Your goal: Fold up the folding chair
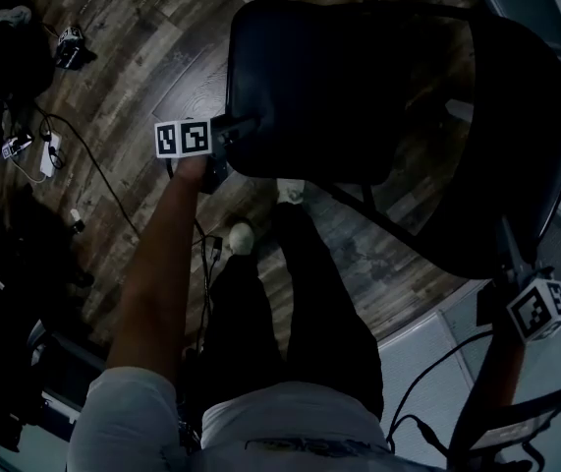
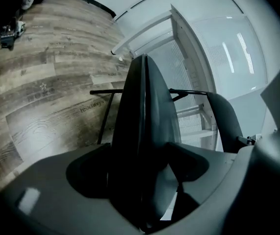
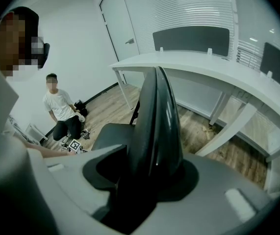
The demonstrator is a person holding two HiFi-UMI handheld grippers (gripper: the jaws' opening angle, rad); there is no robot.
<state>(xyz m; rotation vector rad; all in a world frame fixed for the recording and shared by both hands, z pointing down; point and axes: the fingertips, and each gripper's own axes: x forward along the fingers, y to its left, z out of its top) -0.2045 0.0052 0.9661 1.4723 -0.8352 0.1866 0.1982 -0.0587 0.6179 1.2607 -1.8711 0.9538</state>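
Note:
The black folding chair stands unfolded on the wooden floor, its seat (image 1: 309, 87) at the top middle and its backrest (image 1: 516, 136) at the right. My left gripper (image 1: 233, 131) is at the seat's left edge. In the left gripper view that seat edge (image 2: 144, 111) runs upright between the jaws of my left gripper (image 2: 140, 168); they stand wide, with light showing beside the edge. My right gripper (image 1: 508, 264) is on the backrest's near end. There the backrest's edge (image 3: 157, 116) fills the slot of my right gripper (image 3: 149, 175), which is shut on it.
Cables and small devices (image 1: 44, 150) lie on the floor at the left. My own legs (image 1: 290, 293) stand just before the chair. A white desk (image 3: 203, 67) runs behind the chair, and a person (image 3: 59, 109) sits on the floor by the wall.

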